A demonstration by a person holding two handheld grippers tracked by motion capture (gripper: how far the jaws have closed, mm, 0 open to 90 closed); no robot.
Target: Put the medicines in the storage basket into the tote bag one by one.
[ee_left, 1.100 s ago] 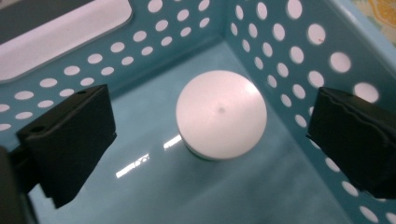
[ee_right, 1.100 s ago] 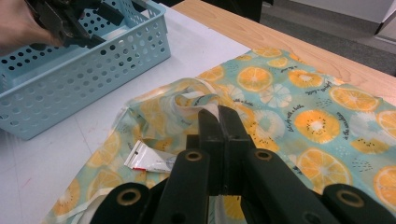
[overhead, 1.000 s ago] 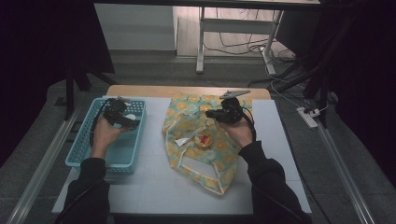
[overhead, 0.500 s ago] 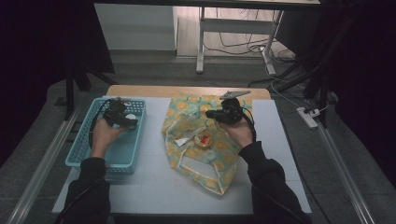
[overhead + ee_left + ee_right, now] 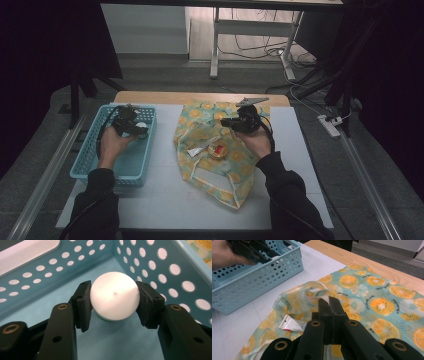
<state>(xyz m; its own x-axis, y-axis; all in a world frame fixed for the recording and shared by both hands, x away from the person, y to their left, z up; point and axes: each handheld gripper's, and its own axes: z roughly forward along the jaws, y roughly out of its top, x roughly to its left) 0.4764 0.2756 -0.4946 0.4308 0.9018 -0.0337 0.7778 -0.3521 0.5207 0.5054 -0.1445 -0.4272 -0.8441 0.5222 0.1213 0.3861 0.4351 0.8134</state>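
The left hand-held gripper has just been closing, and its pads now press on both sides of a white ball-shaped object that sits low inside the perforated blue basket; a thin green edge shows under the ball. Whether the ball is being set down or picked up cannot be told from these frames, but judging by the layout the work looks only partly done: a small white tube and a round tin with a red lid lie on the orange-print cloth bag on the desk, well apart from the basket. The right hand-held gripper has its jaws pressed together with nothing between them, hovering just above the cloth. The left gripper view gives the grip in detail, pads on the ball and the basket floor beneath, which the high view reduces to a pale patch beside the left hand-held gripper. The high view in turn shows the tin and the whole bag. The right gripper view shows the tube close up and the basket beyond it.
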